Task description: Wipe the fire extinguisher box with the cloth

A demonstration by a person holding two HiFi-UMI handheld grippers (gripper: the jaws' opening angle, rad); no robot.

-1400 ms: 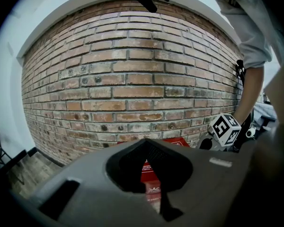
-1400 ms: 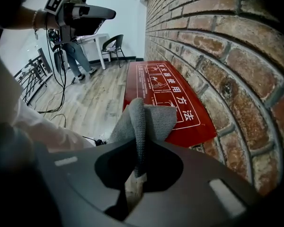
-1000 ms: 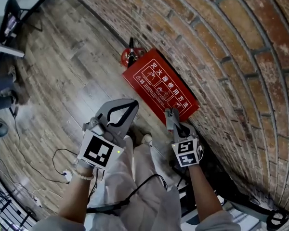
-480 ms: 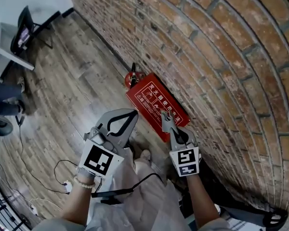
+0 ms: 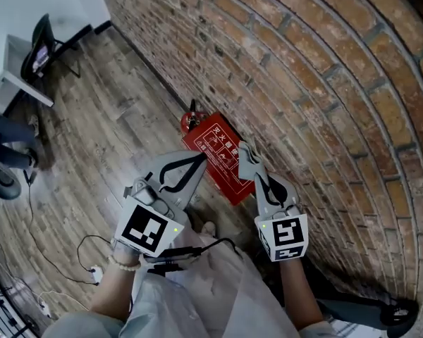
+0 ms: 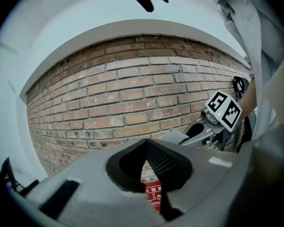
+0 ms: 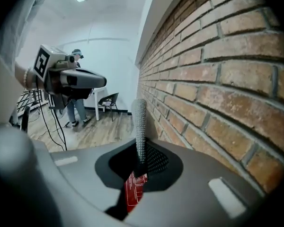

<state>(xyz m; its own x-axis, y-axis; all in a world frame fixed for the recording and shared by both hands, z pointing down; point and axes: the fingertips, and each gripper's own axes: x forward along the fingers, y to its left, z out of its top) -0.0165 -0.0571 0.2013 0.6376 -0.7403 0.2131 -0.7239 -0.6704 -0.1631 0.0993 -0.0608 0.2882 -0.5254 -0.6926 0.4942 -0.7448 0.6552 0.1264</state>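
1. The wiping does not look begun. No cloth shows in any view, and both claws hang over the fire extinguisher box, seemingly clear of it.
2. The left claw is closed on nothing. The right claw is also pressed together and empty.
3. The box lies shut on the wooden floor against the brick wall, so its contents are hidden. A red extinguisher stands outside it, just beside its far end.

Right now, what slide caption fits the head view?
Both aimed at the red box by the brick wall: left gripper shut and empty, right gripper clamping a cloth.
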